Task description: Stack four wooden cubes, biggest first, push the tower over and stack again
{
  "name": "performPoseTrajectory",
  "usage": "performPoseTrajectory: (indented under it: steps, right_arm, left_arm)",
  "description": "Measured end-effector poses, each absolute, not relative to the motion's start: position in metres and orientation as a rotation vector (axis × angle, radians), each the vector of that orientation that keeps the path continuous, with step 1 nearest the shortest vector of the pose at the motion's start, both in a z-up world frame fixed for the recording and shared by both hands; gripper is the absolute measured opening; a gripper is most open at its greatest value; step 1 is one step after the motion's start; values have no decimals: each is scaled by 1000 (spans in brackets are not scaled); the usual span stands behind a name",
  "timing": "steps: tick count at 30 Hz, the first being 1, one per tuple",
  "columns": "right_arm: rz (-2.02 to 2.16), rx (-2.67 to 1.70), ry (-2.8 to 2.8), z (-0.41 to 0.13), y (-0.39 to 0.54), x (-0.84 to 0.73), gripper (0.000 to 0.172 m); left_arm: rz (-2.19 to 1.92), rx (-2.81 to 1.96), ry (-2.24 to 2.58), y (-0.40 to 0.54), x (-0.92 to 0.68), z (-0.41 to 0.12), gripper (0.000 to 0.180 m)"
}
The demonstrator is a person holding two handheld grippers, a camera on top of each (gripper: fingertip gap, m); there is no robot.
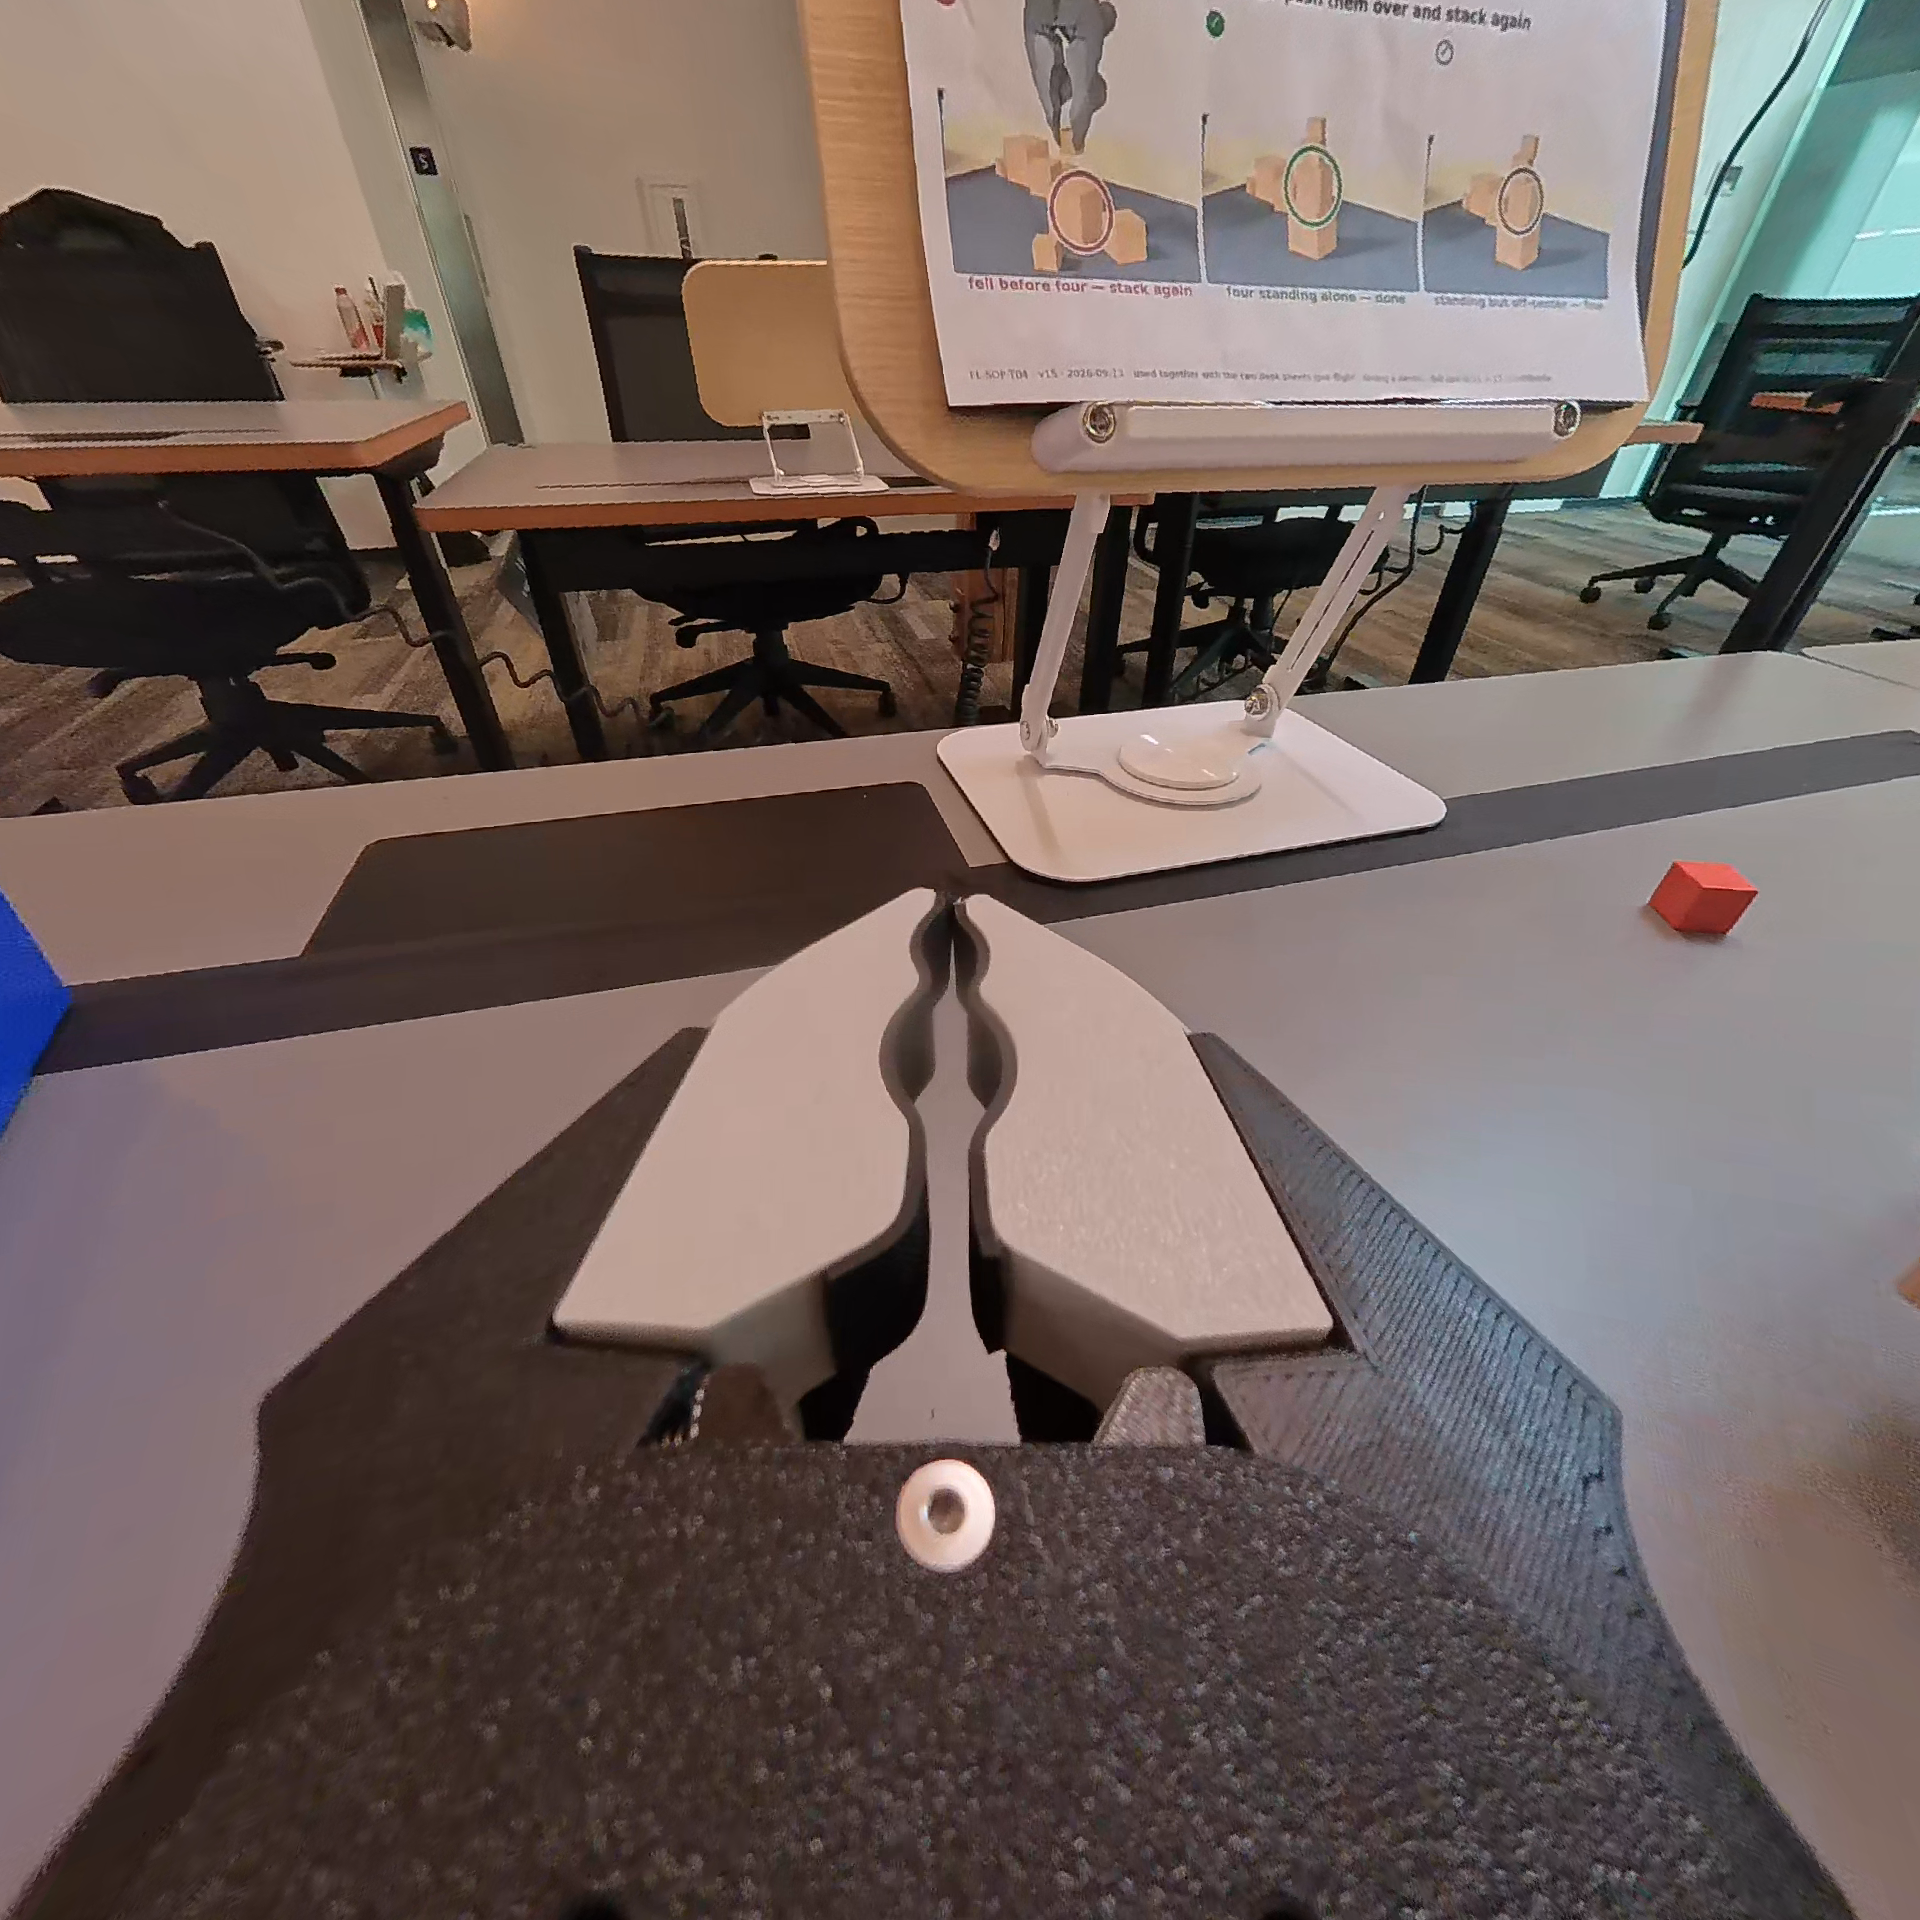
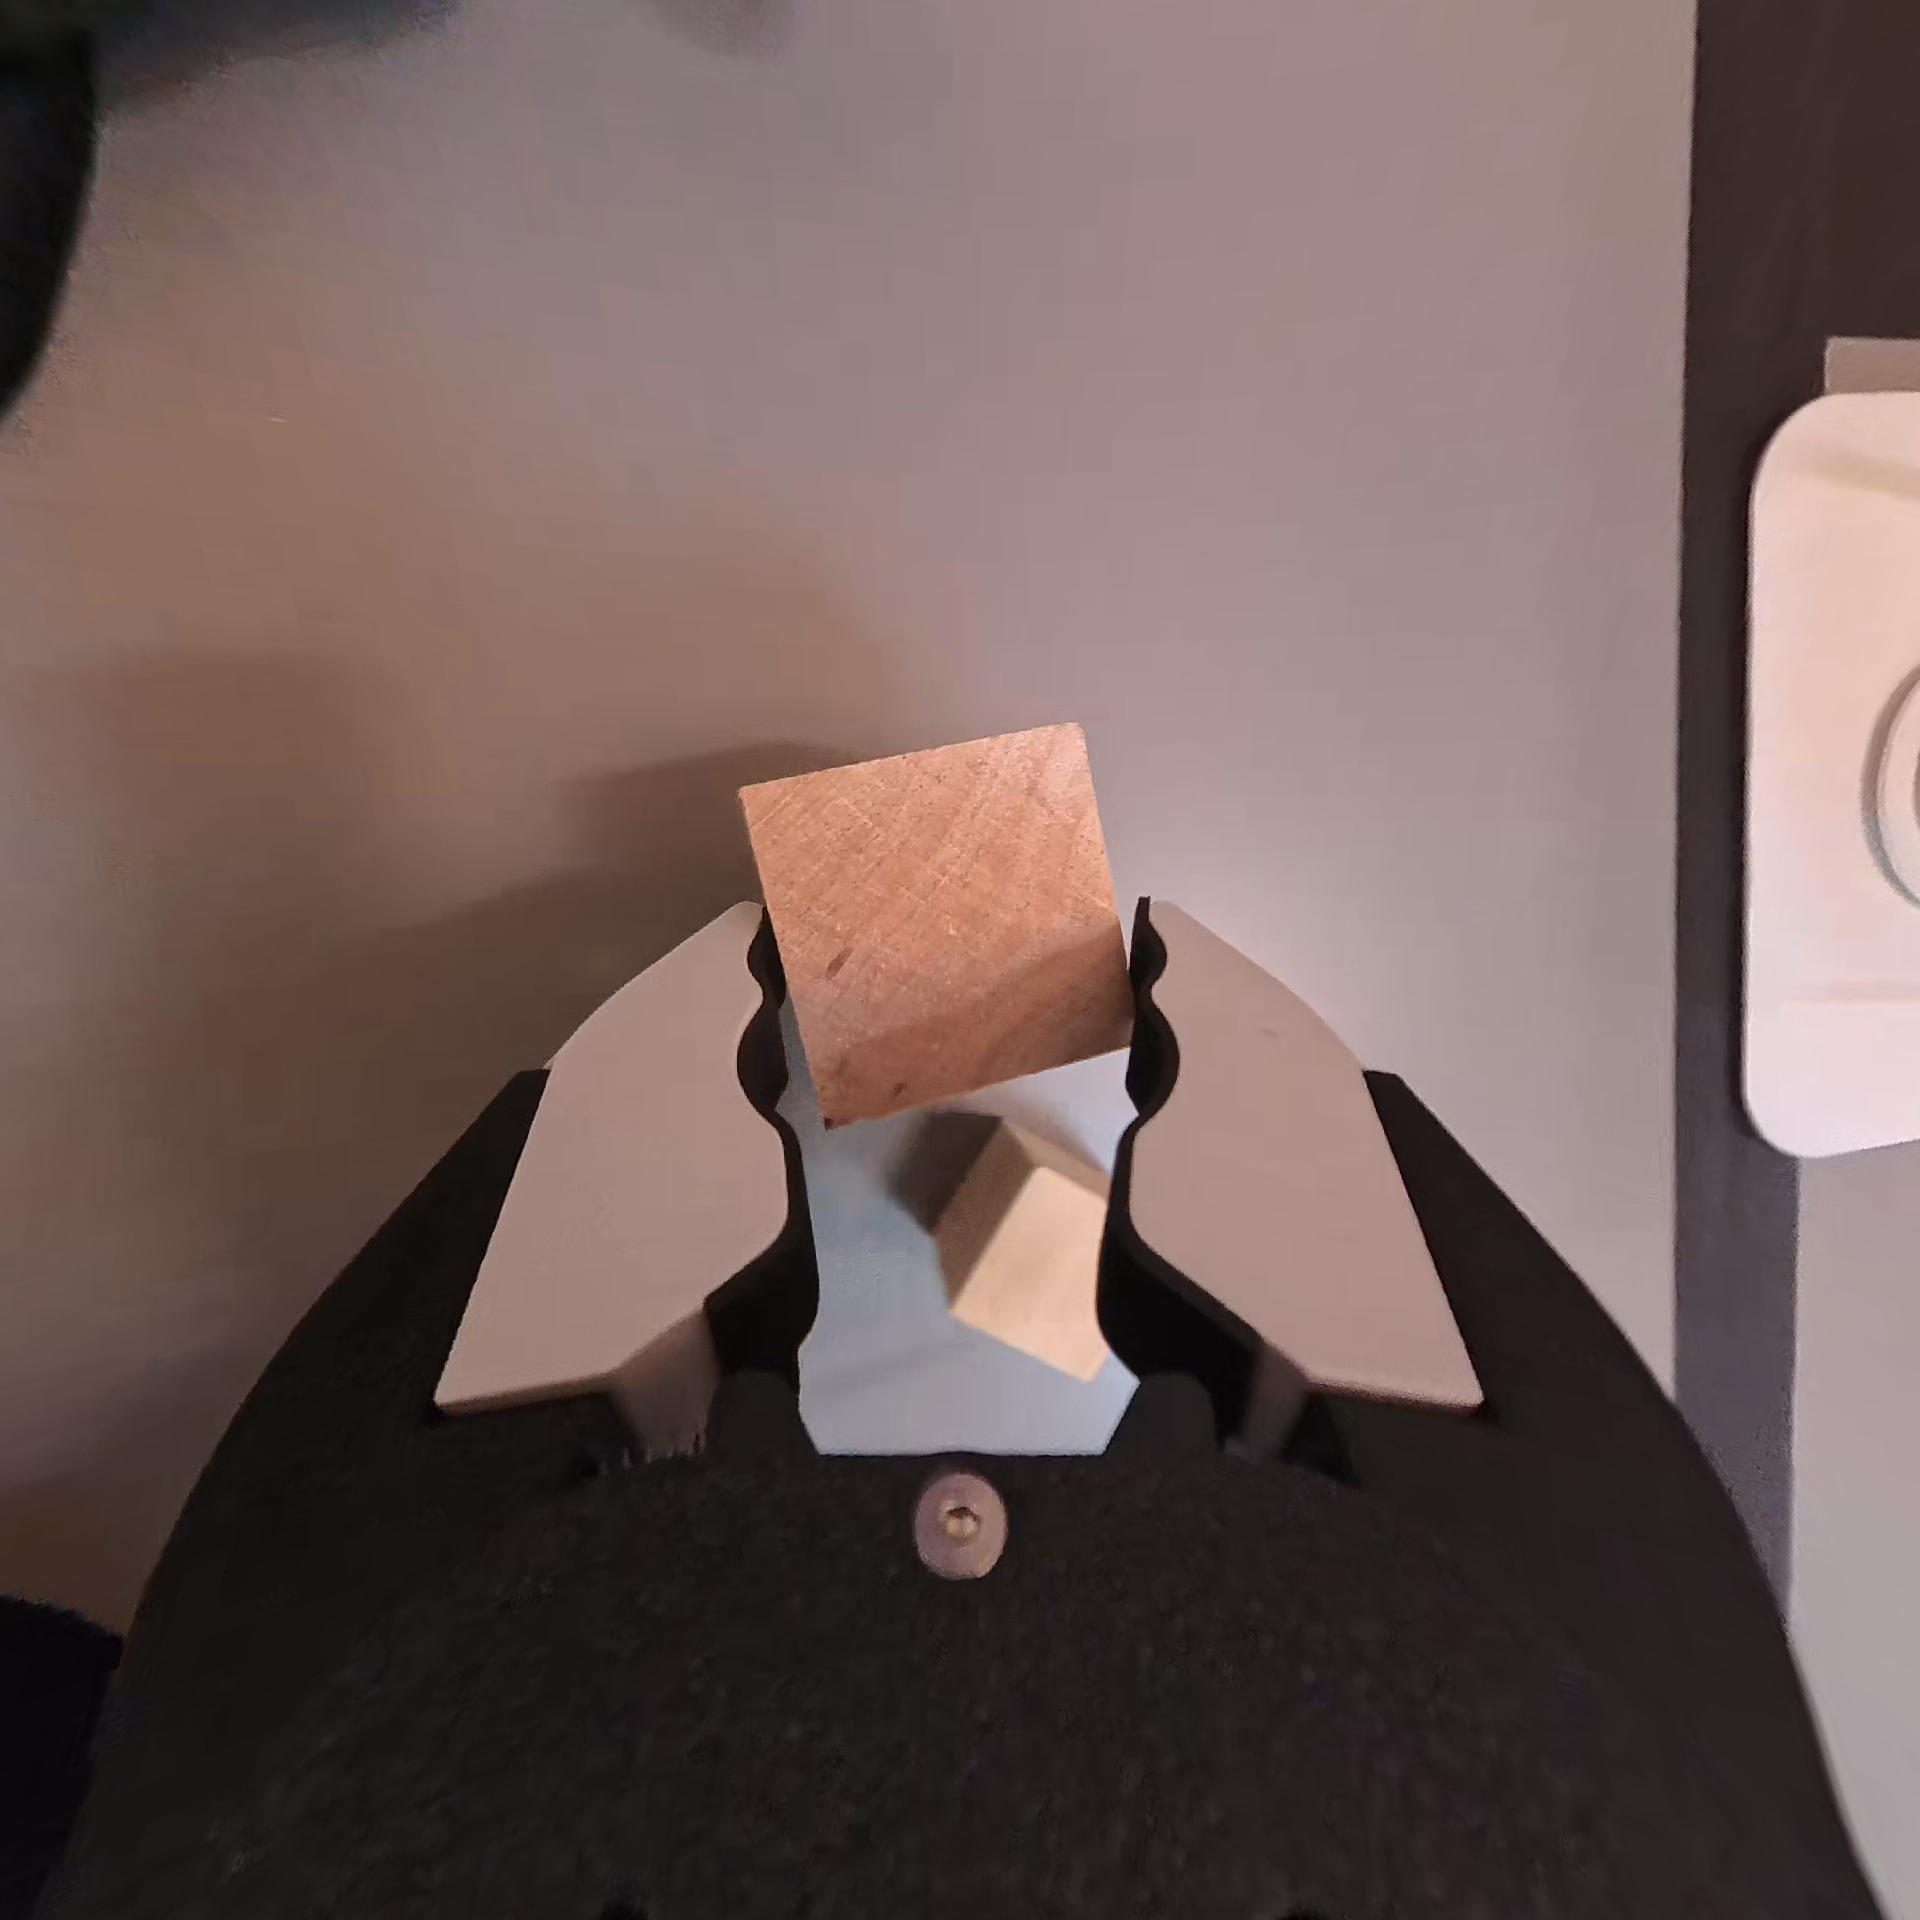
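Jaws: left pair closed together on nothing; right pair apart, straddling a wooden cube.

Right gripper (image 2: 948, 935) looks straight down on the grey desk (image 2: 1143, 416); the wooden cube (image 2: 930, 914) sits turned at an angle between its fingertips. Left pad looks to touch the cube's near-left edge, while a thin gap shows at the right pad, so the cube seems framed rather than clamped; whether it rests on the desk I cannot tell. A second, paler cube (image 2: 1013, 1247) lies below the wooden cube, between the fingers near the gripper body. White stand base (image 2: 1849, 810) is well right of the wooden cube. Left gripper (image 1: 951, 914) is held low and level over the desk, pointing toward that stand base (image 1: 1195, 800); a red cube (image 1: 1702, 896) lies right of the base, a blue block (image 1: 26, 997) far left.
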State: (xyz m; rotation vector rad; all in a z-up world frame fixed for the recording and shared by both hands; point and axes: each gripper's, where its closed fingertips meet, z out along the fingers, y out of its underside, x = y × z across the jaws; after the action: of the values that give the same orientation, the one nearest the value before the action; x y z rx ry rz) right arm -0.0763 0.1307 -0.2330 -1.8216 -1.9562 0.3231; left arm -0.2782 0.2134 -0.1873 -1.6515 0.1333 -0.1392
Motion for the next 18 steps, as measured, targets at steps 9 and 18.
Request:
performPoseTrajectory:
  steps: [9,18]
  right_arm:
    - [244,-1943,-1944,-269,92,-52,64]
    - [354,-1928,-1760,-246,103,-50,78]
  left_arm:
    - [-131,-1654,137,212,-277,-188,0]
    - [-134,-1661,111,211,-283,-190,0]
